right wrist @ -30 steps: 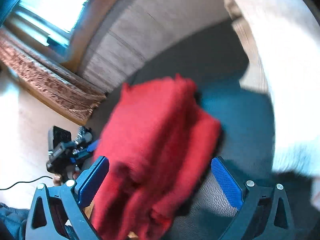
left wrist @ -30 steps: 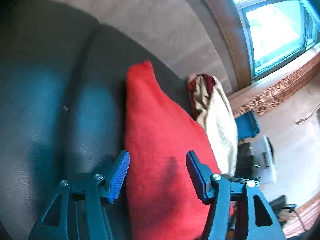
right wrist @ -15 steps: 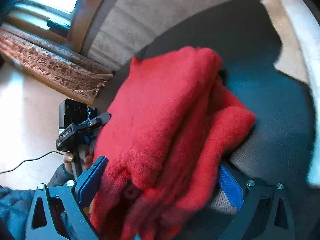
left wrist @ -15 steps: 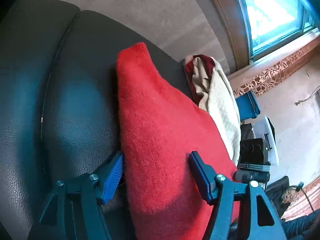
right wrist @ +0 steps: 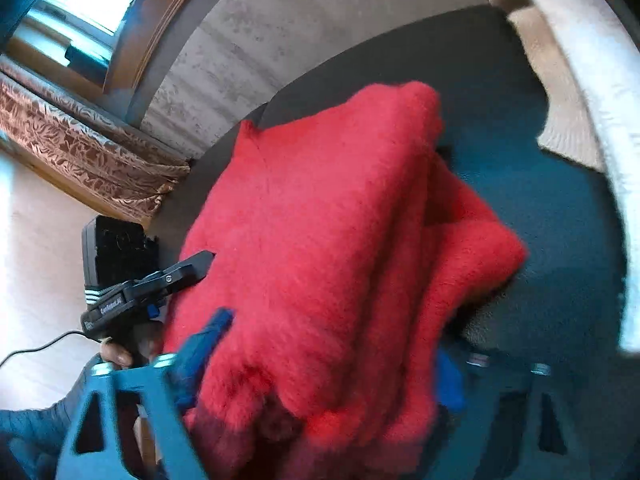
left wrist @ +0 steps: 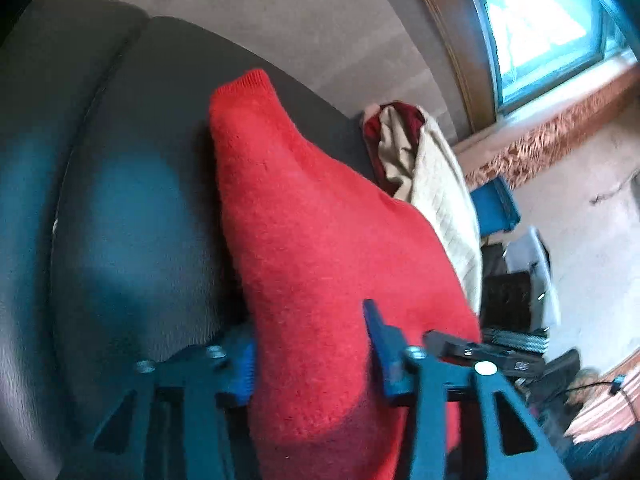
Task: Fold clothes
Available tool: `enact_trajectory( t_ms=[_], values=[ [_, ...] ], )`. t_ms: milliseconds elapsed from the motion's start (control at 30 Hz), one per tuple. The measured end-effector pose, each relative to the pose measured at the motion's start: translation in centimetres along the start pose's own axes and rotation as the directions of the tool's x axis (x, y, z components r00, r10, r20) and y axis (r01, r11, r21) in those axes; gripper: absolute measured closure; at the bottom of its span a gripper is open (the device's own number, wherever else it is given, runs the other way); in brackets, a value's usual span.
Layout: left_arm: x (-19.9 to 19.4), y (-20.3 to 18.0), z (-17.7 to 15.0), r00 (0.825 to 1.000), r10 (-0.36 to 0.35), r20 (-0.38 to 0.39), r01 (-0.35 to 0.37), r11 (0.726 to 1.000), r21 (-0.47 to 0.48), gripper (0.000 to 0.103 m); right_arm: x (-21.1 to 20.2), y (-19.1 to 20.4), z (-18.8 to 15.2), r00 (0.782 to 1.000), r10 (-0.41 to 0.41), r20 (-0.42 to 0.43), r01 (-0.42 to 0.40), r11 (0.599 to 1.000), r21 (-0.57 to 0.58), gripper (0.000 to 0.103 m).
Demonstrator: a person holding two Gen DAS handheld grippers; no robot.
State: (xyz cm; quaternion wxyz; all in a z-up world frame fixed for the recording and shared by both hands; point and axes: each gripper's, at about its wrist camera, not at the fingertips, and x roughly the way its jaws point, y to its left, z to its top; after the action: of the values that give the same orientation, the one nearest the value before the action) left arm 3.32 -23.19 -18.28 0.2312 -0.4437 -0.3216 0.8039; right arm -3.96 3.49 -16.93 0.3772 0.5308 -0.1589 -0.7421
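A folded red sweater [left wrist: 312, 220] lies on the dark sofa seat [left wrist: 132, 200]. My left gripper [left wrist: 310, 348] straddles its near edge; the jaws are closing, with one blue pad against the left side and the other on top of the knit. In the right wrist view the red sweater [right wrist: 320, 220] shows as a thick stack of layers. My right gripper [right wrist: 326, 364] is closing on that stack, and both pads dig into the cloth. The left gripper [right wrist: 160, 284] shows there at the sweater's far side, held by a hand [right wrist: 116, 354].
A cream and dark red garment [left wrist: 440, 184] is heaped behind the sweater; the cream garment [right wrist: 580, 60] also fills the right view's upper right. Off the seat are a blue box [left wrist: 494, 204], black equipment [left wrist: 508, 300], a patterned wall base and a window [left wrist: 540, 20].
Both grippers have come forward onto the red sweater and their jaws have narrowed from wide apart until the pads meet the cloth. The sweater now fills both gaps.
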Motion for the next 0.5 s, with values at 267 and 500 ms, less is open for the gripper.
enact_trajectory(
  t_ms=[267, 500],
  values=[
    [-9.4, -1.9, -4.2, 0.969, 0.094, 0.231, -0.099, 0.995, 0.010, 0.068, 2.1, 3.0, -1.5, 0.985, 0.171, -0.026, -0.171, 0.985, 0.010, 0.041],
    [-24.3, 0.2, -7.7, 0.817, 0.251, 0.519, -0.215, 0.968, -0.129, 0.068, 9.7, 15.0, 0.5, 0.910, 0.370, -0.186, -0.398, 0.906, -0.144, 0.041]
  ],
)
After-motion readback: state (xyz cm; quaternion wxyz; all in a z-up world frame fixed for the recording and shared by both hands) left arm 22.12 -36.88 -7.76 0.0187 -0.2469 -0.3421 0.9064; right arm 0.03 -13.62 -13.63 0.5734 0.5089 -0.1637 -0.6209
